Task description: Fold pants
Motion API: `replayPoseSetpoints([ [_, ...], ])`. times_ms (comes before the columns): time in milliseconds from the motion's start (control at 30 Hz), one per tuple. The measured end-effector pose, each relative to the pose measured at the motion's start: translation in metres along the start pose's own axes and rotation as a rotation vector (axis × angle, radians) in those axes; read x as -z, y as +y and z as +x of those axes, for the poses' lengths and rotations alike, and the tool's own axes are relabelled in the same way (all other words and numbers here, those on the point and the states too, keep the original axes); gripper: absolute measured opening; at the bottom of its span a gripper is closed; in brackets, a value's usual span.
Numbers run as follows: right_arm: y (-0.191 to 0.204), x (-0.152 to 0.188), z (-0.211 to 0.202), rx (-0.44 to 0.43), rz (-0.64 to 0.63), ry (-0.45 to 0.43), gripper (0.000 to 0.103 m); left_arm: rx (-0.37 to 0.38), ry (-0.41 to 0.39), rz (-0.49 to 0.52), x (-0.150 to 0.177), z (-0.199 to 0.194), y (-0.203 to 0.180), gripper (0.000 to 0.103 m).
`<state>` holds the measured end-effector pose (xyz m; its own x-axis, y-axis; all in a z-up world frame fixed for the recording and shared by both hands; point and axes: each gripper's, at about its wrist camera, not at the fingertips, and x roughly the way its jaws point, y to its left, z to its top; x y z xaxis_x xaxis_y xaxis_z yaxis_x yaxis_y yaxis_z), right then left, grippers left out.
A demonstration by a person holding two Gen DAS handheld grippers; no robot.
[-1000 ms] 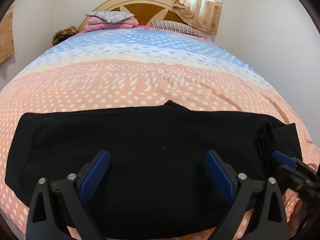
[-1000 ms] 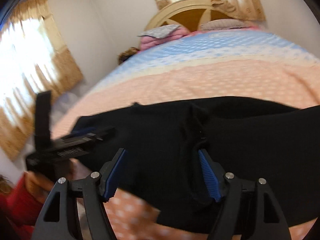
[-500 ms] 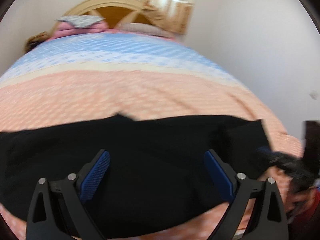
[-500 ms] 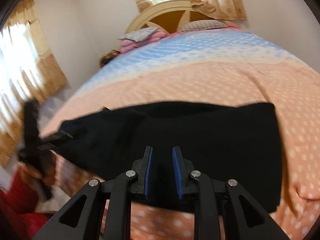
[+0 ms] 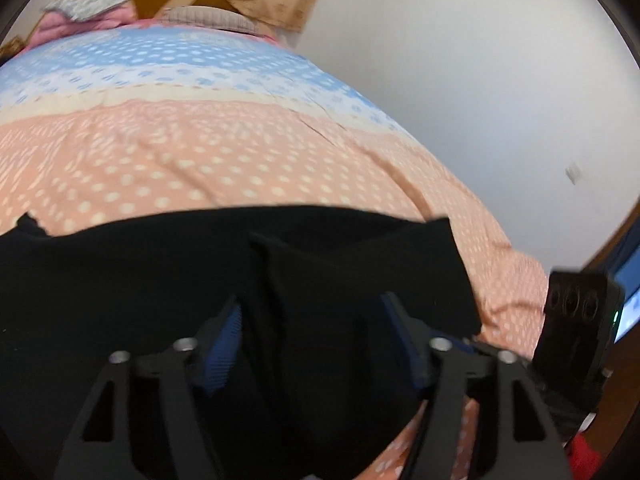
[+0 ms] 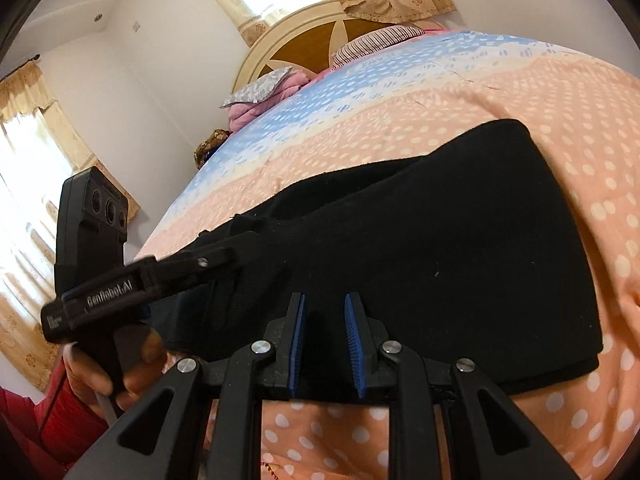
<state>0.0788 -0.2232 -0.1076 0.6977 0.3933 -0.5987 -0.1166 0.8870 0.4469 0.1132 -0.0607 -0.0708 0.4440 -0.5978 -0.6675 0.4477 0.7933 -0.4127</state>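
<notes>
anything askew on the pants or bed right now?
Mostly tidy. The black pants lie flat on the dotted bedspread, but the lower layer sticks out past the upper one at the near right corner, so the edges don't line up. A raised crease sits between the left tongs.

Black tongs [image 6: 325,344], blue ribbed pads [image 6: 297,344], silver screws; red sleeve [image 6: 24,420].

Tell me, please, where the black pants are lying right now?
The black pants lie across the near, peach dotted end of the bedspread, far from the headboard; both wrist views show them, with the left gripper over a raised fold.
</notes>
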Motion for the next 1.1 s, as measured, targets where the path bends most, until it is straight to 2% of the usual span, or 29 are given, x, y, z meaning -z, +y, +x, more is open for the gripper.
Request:
replayPoseSetpoints([
  [33, 0.0, 0.0, -0.001, -0.001, 0.001, -0.001, 0.022, -0.016, 0.0, 0.01, 0.002, 0.0, -0.003, 0.045],
  [67, -0.001, 0.0, -0.002, -0.002, 0.005, -0.003, 0.022, -0.023, -0.001, 0.009, 0.002, -0.002, -0.002, 0.041],
  [133, -0.005, -0.001, -0.003, -0.008, 0.024, -0.01, 0.022, -0.034, -0.012, -0.023, 0.0, -0.007, 0.004, 0.021],
  [167, -0.004, 0.002, -0.007, -0.009, 0.029, -0.012, 0.022, -0.039, -0.019, -0.03, -0.001, -0.01, 0.006, 0.017],
  [433, -0.008, 0.006, -0.009, -0.012, 0.045, -0.013, 0.022, -0.082, -0.043, 0.008, 0.005, -0.009, -0.003, 0.017],
  [500, -0.009, 0.006, -0.01, -0.02, 0.056, -0.012, 0.022, -0.112, -0.077, 0.043, 0.008, -0.013, -0.011, 0.017],
  [533, -0.01, 0.006, -0.01, -0.025, 0.063, -0.012, 0.022, -0.127, -0.104, 0.091, 0.009, -0.017, -0.018, 0.018],
  [567, -0.011, 0.006, -0.01, -0.03, 0.069, -0.012, 0.022, -0.132, -0.113, 0.12, 0.01, -0.018, -0.022, 0.022],
  [633, -0.014, 0.005, -0.01, -0.04, 0.083, -0.012, 0.022, -0.141, -0.092, 0.15, 0.01, -0.012, -0.025, 0.038],
  [700, -0.017, 0.006, -0.009, -0.046, 0.092, -0.013, 0.022, -0.124, -0.072, 0.103, 0.008, -0.005, -0.017, 0.04],
  [800, -0.017, 0.006, -0.01, -0.046, 0.088, -0.018, 0.022, -0.089, -0.051, 0.032, 0.002, 0.002, -0.003, 0.009],
  [900, -0.016, 0.003, -0.015, -0.035, 0.079, -0.031, 0.022, -0.023, -0.082, 0.032, -0.008, -0.012, -0.001, 0.009],
  [1000, -0.014, -0.006, -0.03, 0.0, 0.055, -0.095, 0.022, -0.042, -0.147, 0.067, -0.019, -0.027, 0.002, 0.009],
  [1067, -0.017, -0.011, -0.034, 0.0, 0.065, -0.099, 0.022, -0.067, -0.137, 0.051, -0.021, -0.023, 0.012, 0.009],
  [1100, -0.019, -0.012, -0.034, 0.007, 0.067, -0.096, 0.022, -0.07, -0.089, 0.032, -0.02, -0.016, 0.02, 0.009],
])
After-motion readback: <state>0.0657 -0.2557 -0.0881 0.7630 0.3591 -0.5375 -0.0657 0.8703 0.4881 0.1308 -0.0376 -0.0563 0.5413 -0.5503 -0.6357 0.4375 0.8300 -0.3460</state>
